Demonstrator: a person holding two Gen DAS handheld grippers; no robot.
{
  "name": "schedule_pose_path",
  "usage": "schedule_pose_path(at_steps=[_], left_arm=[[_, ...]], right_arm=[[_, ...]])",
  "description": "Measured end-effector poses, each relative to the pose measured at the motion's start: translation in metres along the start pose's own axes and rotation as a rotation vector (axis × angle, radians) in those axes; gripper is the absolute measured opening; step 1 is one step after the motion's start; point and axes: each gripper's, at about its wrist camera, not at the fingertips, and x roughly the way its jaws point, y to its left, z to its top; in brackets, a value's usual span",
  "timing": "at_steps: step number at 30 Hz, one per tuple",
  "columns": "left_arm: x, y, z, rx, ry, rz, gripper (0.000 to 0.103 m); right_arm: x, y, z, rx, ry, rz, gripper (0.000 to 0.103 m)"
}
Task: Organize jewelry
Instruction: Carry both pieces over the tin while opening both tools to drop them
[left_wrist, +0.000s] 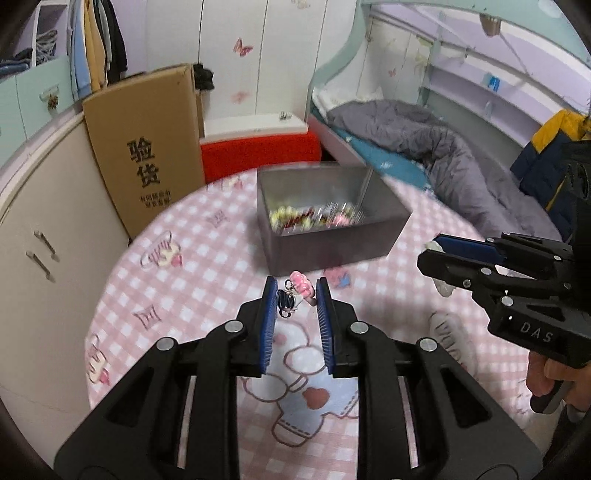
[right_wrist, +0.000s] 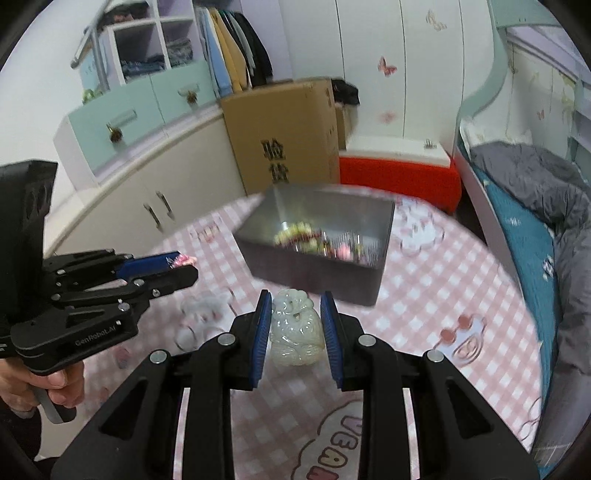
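The contents of the grey metal box (left_wrist: 332, 218) are smeared by motion blur; only yellowish beads and pink and red bits can be made out. Just in front of the box, a small charm (left_wrist: 297, 295) with a pink glossy top, a metal ring and a dark dangling piece is seen between the blue ribbed pads of the left tool (left_wrist: 297, 299), held partly open; whether it is gripped cannot be told. A pale green carved jade figure (right_wrist: 295, 328), smooth and rounded, is clasped by the right tool (right_wrist: 295, 321) before the box, above the pink checked surface (right_wrist: 461, 295).
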Motion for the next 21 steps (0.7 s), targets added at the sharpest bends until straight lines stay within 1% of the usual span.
schedule_pose_path(at_steps=[3,5,11,13,15,18,21], left_arm=[[-0.017,-0.003,0.019,0.005,-0.04,-0.012,0.021],[-0.027,-0.005,0.033,0.014,-0.071,-0.007,0.021],[-0.061,-0.012,0.091,0.043,-0.19,-0.001,0.021],[-0.067,-0.015,0.107,0.053,-0.218,0.005,0.021],[-0.068,-0.015,0.121,0.047,-0.23,-0.003,0.021],[-0.065,-0.015,0.138,0.038,-0.23,-0.017,0.021],[-0.054,-0.016,0.148,0.035,-0.21,-0.029,0.021]], right_arm=[[-0.02,0.001,0.025,-0.014,-0.054,0.011,0.025],[-0.032,0.001,0.042,-0.019,-0.091,0.014,0.025],[-0.071,-0.005,0.105,-0.032,-0.207,0.022,0.025],[-0.077,-0.007,0.122,-0.035,-0.224,0.007,0.025],[-0.079,-0.01,0.132,-0.025,-0.232,0.015,0.025],[-0.077,-0.013,0.146,-0.012,-0.226,0.022,0.025],[-0.069,-0.016,0.153,0.007,-0.203,0.035,0.025]])
